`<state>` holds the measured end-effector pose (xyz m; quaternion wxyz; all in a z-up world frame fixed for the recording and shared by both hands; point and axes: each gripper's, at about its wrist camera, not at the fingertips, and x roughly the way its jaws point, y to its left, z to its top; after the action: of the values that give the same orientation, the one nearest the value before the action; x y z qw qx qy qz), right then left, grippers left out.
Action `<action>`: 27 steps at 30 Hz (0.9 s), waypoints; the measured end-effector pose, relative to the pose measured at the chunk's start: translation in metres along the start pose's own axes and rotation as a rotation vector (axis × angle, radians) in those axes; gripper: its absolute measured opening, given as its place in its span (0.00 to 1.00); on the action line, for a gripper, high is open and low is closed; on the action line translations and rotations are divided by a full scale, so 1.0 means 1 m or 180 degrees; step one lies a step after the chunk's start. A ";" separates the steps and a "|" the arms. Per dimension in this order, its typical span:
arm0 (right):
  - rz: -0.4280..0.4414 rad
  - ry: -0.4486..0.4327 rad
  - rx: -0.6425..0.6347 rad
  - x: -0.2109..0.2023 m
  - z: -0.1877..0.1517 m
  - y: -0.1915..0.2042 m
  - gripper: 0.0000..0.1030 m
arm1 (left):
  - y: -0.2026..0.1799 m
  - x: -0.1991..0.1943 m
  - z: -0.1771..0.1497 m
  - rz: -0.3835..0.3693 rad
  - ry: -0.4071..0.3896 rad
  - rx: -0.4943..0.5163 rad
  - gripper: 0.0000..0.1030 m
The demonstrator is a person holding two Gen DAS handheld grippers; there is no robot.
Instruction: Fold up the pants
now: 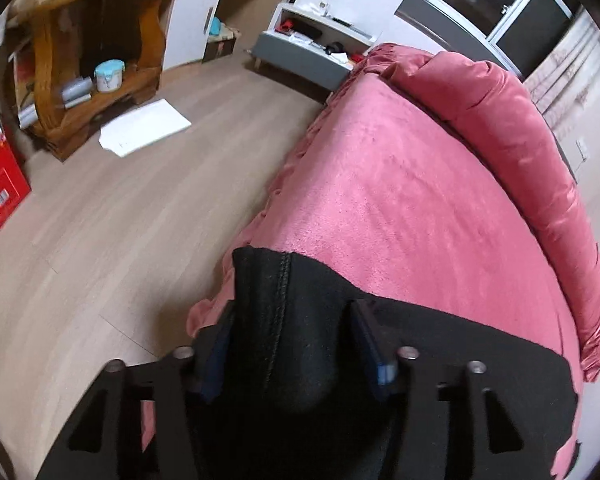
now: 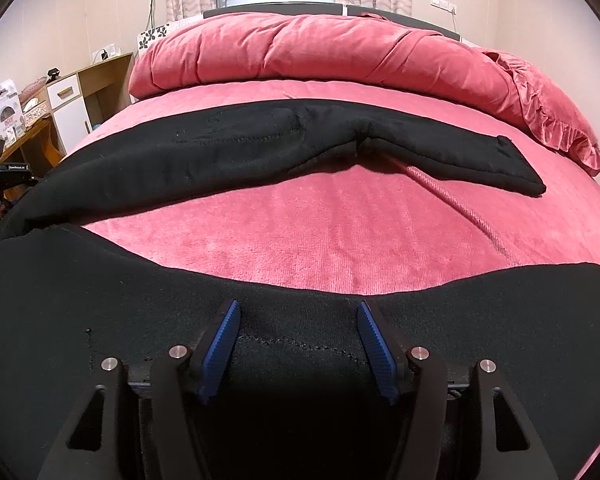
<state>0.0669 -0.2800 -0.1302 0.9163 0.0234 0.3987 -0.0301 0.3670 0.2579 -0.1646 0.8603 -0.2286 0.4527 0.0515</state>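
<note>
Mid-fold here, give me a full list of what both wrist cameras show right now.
black fabric pants: one, black, spread across the bed, near edge under both claws
pink plush bed cover: one, pink, under the pants
rolled pink quilt: one, pink, at the headboard end
carved wooden shelf unit: one, brown, on the floor left of the bed
white paper sheets: a few, white, on the floor
red cardboard box: one, red, far left
left claw: open, fabric between the fingers
right claw: open, over the pants' edge
</note>
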 end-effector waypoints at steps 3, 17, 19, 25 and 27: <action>0.0001 0.0000 -0.0002 0.000 0.000 0.000 0.60 | -0.012 -0.017 -0.004 0.0043 -0.0146 0.0256 0.15; -0.0003 0.0001 -0.0009 0.001 0.000 0.000 0.60 | -0.021 -0.139 -0.109 -0.0370 -0.0861 0.0393 0.13; -0.0033 0.0015 -0.0034 0.001 0.001 0.002 0.61 | -0.022 -0.150 -0.129 -0.0358 -0.0884 0.0451 0.13; -0.0163 0.0227 -0.0011 -0.005 0.026 0.013 0.61 | -0.023 -0.146 -0.183 -0.0274 -0.0875 0.0619 0.13; -0.0004 0.0165 0.0061 -0.011 0.045 0.022 0.61 | -0.024 -0.145 -0.185 -0.0251 -0.0866 0.0639 0.13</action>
<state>0.0941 -0.2610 -0.0916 0.9054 0.0327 0.4220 -0.0338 0.1492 0.1725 -0.1302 0.9335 -0.1500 0.3256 0.0027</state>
